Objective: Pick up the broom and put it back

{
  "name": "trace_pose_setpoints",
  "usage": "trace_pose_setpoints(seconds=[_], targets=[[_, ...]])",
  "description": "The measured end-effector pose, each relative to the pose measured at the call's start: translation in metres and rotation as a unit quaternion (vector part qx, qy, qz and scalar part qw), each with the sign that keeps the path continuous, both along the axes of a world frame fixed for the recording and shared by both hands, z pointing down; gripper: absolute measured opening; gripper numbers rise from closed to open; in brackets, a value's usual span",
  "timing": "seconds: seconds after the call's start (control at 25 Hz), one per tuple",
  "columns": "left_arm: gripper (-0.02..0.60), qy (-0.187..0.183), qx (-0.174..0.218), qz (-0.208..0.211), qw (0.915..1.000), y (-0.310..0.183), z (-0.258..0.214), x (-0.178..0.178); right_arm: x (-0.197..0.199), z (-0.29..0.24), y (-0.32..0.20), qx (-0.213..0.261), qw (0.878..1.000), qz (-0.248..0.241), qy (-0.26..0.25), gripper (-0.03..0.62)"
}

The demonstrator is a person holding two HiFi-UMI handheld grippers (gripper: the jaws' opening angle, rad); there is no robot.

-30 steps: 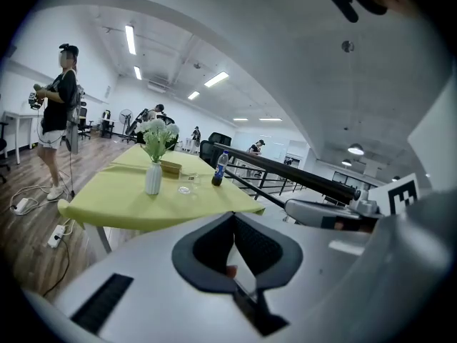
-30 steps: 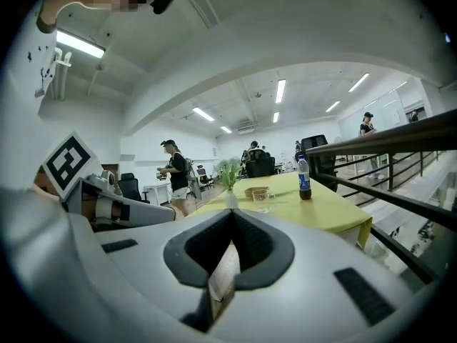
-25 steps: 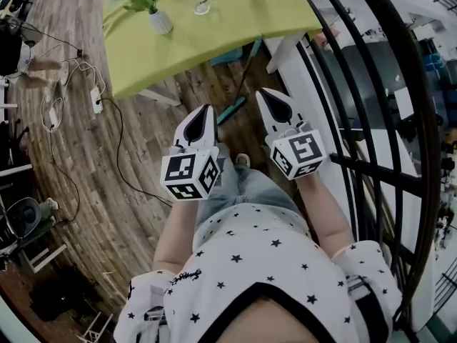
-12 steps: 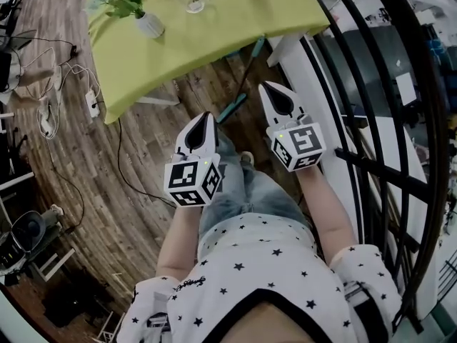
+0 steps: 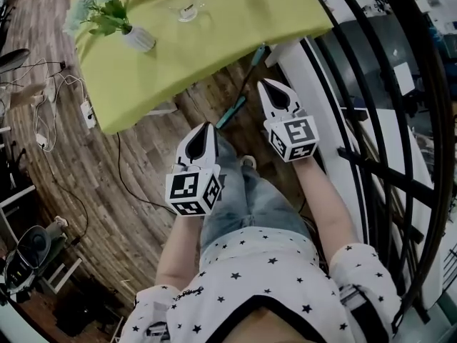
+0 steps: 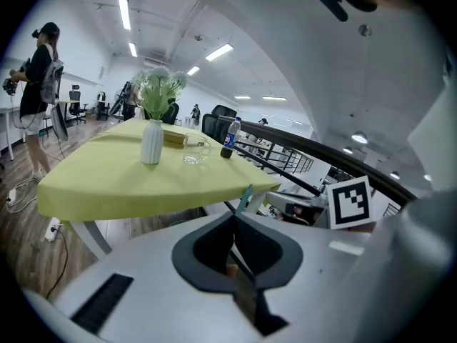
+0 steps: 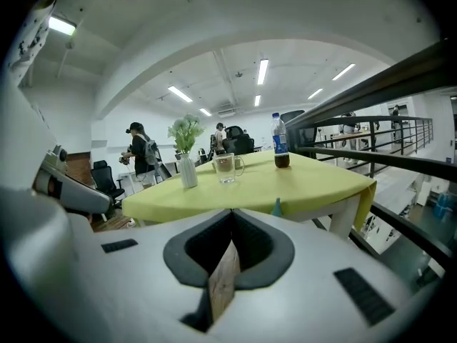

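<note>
The broom lies on the wooden floor at the table's near corner, its teal part (image 5: 232,111) low down and a thin dark handle running up to a teal tip (image 5: 258,52). That teal tip also shows just beyond the jaws in the left gripper view (image 6: 245,197) and in the right gripper view (image 7: 276,207). My left gripper (image 5: 206,128) is shut and empty, a short way on the near side of the broom. My right gripper (image 5: 263,84) is shut and empty too, just right of the handle and not touching it.
A yellow-green table (image 5: 214,27) carries a white vase of flowers (image 5: 136,38), a glass (image 5: 187,9) and a bottle (image 7: 280,151). A black railing (image 5: 385,120) runs along the right. Cables and a power strip (image 5: 87,113) lie on the floor at left. A person (image 6: 36,77) stands far off.
Both grippers have sunk lower and moved toward the broom by the table's corner. Their jaws stayed shut and empty.
</note>
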State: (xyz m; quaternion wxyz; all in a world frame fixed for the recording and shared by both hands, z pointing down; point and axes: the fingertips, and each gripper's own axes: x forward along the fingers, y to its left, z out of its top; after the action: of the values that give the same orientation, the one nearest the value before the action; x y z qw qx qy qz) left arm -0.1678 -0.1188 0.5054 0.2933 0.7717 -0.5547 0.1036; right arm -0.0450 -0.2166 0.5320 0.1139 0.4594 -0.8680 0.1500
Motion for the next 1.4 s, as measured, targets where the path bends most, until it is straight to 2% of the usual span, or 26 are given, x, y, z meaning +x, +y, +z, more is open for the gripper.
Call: trace_pose_setpoints(seconds=[0.36, 0.72, 1.24, 1.4], targets=[[0.012, 0.002, -0.013, 0.017, 0.9998, -0.012, 0.020, -0.009, 0.001, 0.051, -0.041, -0.028, 0.999, 0.035, -0.002, 0.000], [0.012, 0.012, -0.025, 0.025, 0.9993, -0.018, 0.035, -0.018, 0.012, 0.093, -0.074, -0.061, 0.995, 0.073, 0.005, 0.140], [0.012, 0.015, -0.035, 0.033, 0.9987, -0.019, 0.044, -0.026, 0.010, 0.122, -0.096, -0.083, 0.993, 0.082, 0.028, 0.146], [0.012, 0.016, -0.037, 0.032, 0.9987, -0.018, 0.046, -0.028, 0.010, 0.126, -0.100, -0.086, 0.992, 0.083, 0.036, 0.118]])
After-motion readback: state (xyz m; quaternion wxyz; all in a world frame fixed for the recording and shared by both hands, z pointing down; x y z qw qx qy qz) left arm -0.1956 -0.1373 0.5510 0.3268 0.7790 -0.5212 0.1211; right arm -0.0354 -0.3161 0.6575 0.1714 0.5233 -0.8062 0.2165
